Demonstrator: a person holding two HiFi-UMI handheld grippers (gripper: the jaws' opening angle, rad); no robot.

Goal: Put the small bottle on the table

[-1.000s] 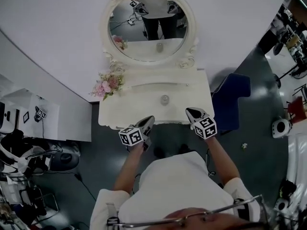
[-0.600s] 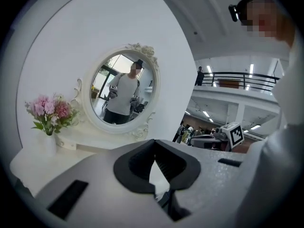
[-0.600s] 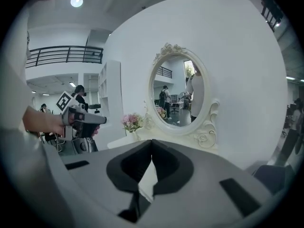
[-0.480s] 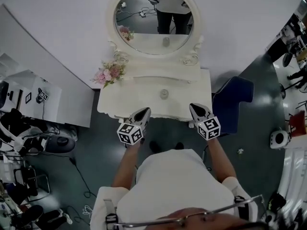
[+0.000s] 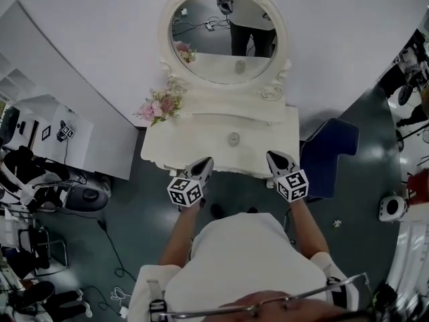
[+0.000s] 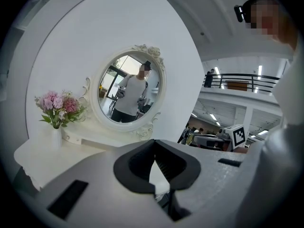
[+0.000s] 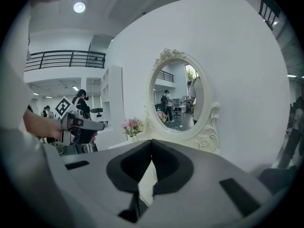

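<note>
Left tool point(image 5: 203, 164) and right tool point(image 5: 275, 157) — by the dressing table point(image 5: 201, 138) — have risen slightly.

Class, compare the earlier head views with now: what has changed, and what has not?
Nothing was taken hold of or let go. The left gripper and right gripper stay shut and empty at the front edge of the table; only the camera's view shifted. The small bottle stands untouched.

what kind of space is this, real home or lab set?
Likely a staged vanity corner in a lab hall: white dressing table, oval mirror and flowers, but equipment on the floor beside it and a mezzanine railing beyond.
</note>
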